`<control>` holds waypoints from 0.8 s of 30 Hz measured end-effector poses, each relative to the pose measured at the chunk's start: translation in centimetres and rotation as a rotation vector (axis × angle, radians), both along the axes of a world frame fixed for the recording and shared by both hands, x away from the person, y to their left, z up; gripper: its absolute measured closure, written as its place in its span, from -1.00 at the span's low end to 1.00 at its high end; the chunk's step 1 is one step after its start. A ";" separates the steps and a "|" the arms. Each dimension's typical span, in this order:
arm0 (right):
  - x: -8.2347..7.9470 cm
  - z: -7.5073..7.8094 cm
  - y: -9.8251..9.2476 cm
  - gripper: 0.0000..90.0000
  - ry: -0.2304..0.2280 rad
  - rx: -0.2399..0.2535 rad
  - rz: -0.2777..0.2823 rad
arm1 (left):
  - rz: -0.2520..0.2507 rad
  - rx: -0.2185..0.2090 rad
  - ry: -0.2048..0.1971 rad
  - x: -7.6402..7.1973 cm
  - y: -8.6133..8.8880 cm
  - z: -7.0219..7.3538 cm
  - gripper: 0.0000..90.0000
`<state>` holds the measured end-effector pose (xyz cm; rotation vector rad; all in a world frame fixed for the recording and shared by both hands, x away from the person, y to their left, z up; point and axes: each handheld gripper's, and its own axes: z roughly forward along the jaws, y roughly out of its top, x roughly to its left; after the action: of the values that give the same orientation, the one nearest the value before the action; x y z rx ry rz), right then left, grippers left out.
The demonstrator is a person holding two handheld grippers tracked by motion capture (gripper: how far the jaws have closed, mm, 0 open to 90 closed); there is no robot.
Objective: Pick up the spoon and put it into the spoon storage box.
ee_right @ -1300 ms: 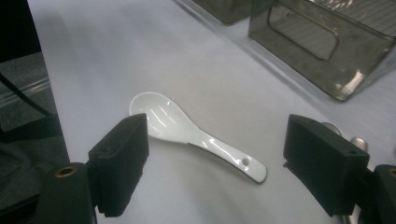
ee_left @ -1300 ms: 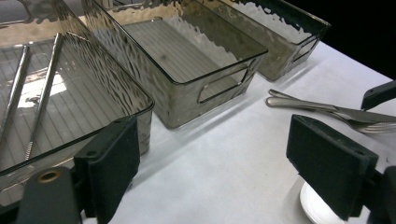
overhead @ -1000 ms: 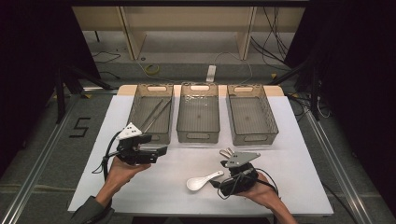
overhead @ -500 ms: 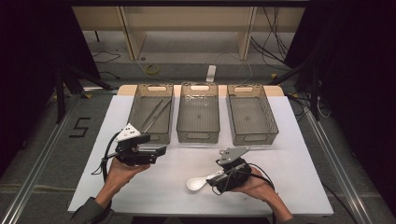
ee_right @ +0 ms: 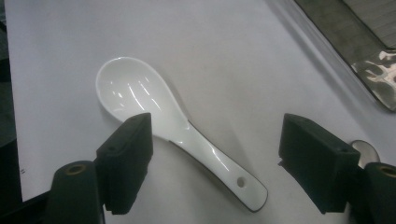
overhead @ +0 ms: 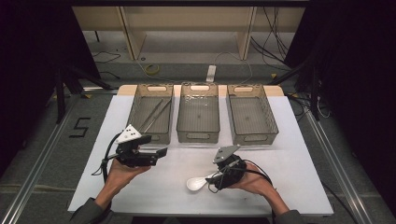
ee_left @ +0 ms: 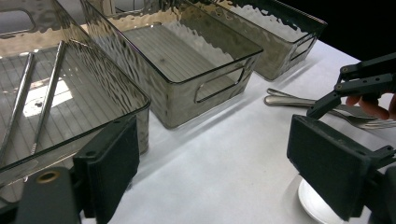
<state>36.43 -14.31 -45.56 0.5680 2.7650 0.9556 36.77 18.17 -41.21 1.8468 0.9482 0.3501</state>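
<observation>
A white ceramic spoon (ee_right: 173, 126) lies flat on the white table, bowl up, its handle running back between the jaws of my right gripper (ee_right: 222, 163). Those jaws stand open on either side of the handle and have just been closing a little; the pads (ee_right: 126, 156) do not press on it. In the high view the spoon's bowl (overhead: 194, 183) pokes out to the left of the right gripper (overhead: 215, 179). My left gripper (overhead: 162, 152) hovers open and holds nothing in front of the left bin (overhead: 135, 109). Its own view shows its wide-apart pads (ee_left: 112, 168).
Three clear grey bins stand in a row at the back: the left one holds two long metal sticks (overhead: 156, 114), the middle (overhead: 198, 135) and right (overhead: 268, 119) hold nothing. Metal cutlery (ee_left: 299, 100) lies on the table near the right hand. The table's front edge (overhead: 201, 212) is close.
My right gripper has slid left and slightly down over the spoon's handle, covering the metal cutlery seen behind it earlier. The left gripper has stayed put.
</observation>
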 end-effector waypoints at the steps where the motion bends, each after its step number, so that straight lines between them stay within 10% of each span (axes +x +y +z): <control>1: 0.0 -0.1 0.1 -0.37 0.004 -0.012 0.002 | 0.000 0.003 0.001 0.0 0.0 0.0 -0.63; 24: 0.3 -1.7 1.3 -0.08 0.049 -0.148 0.073 | 0.012 0.010 -0.006 0.0 0.0 0.0 -0.63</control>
<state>36.73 -13.02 -47.22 0.4769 2.8871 0.7520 36.81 18.21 -41.24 1.8489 0.9553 0.3680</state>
